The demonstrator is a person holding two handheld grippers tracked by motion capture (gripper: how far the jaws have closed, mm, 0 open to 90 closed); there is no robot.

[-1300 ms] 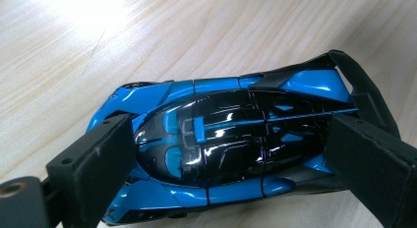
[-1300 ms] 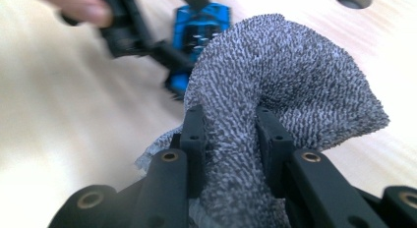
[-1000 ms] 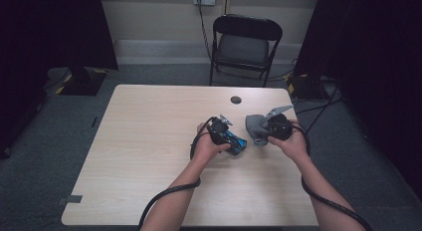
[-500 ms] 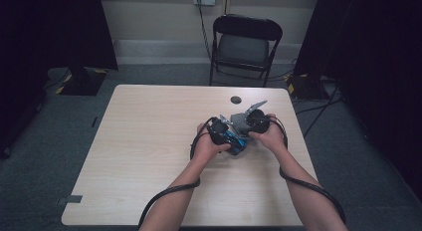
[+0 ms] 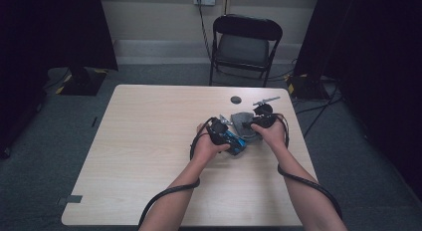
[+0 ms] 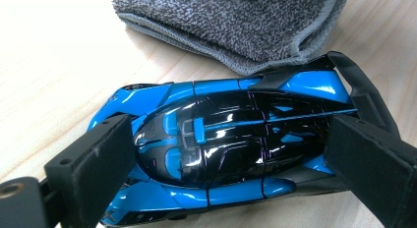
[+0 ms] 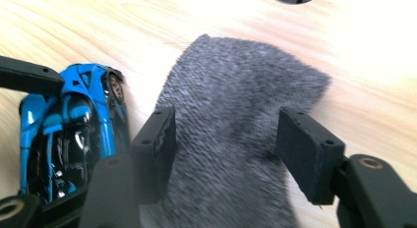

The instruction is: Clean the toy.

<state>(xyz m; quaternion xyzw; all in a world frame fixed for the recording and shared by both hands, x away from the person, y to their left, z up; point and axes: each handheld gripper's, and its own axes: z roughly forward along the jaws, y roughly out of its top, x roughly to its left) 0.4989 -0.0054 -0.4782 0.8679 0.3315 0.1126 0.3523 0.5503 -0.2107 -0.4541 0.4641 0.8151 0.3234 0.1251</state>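
On the left, our left gripper (image 6: 221, 154) clamps a blue and black toy car (image 6: 231, 134) nose and tail on the table (image 5: 149, 141), in the same spot as a second ago. To its right lies the folded grey cloth (image 7: 231, 139), set down just beside the car. Our right gripper (image 7: 223, 144), which carried that cloth in from the right, has just been opening its jaws and now straddles it without pressing, so we judge the cloth released, ready for wiping the car.

The pale wooden surface (image 5: 149, 141) carries a blue and black toy car (image 5: 234, 141), a folded grey cloth (image 5: 245, 124) just beside it, and a small dark disc (image 5: 236, 99) farther back.
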